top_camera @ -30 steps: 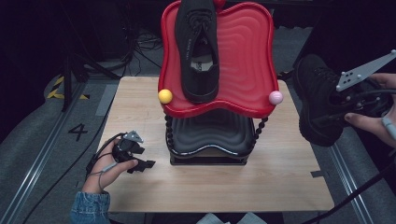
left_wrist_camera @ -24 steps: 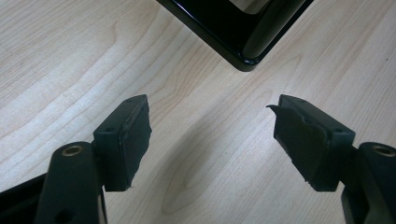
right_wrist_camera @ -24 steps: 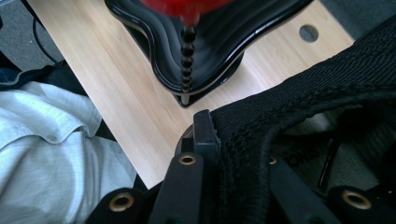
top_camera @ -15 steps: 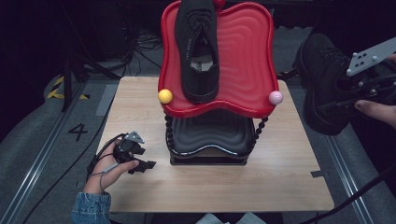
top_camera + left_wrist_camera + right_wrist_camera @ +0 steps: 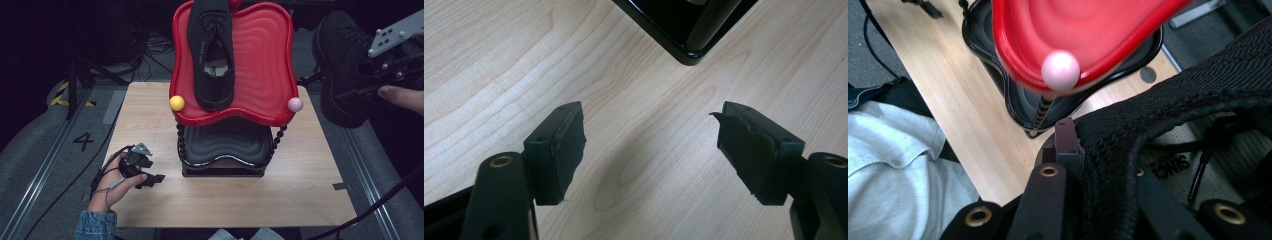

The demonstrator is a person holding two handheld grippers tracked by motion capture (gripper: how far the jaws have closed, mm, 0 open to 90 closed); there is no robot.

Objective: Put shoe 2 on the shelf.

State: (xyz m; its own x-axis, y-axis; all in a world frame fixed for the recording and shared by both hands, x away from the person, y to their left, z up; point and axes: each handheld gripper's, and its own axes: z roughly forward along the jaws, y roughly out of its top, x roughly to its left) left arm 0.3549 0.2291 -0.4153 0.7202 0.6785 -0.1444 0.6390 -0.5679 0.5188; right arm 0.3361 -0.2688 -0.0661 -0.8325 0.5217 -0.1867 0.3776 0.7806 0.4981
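A black shoe lies on the left half of the red upper tray of a two-tier rack; the right half is bare. A second black shoe hangs in the air just right of that tray, at about its height. My right gripper is shut on it. In the right gripper view the right gripper pinches the collar of the held shoe, one jaw outside and one inside. My left gripper rests on the table at front left; the left gripper stands open with nothing between its pads.
The rack's black lower tray sits under the red one. A yellow ball and a pink ball cap the rack's front posts. The wooden table has bare room left and front. Cables lie on the floor behind.
My right gripper has lifted the black shoe higher beside the red tray. The left gripper has stayed where it was on the table.
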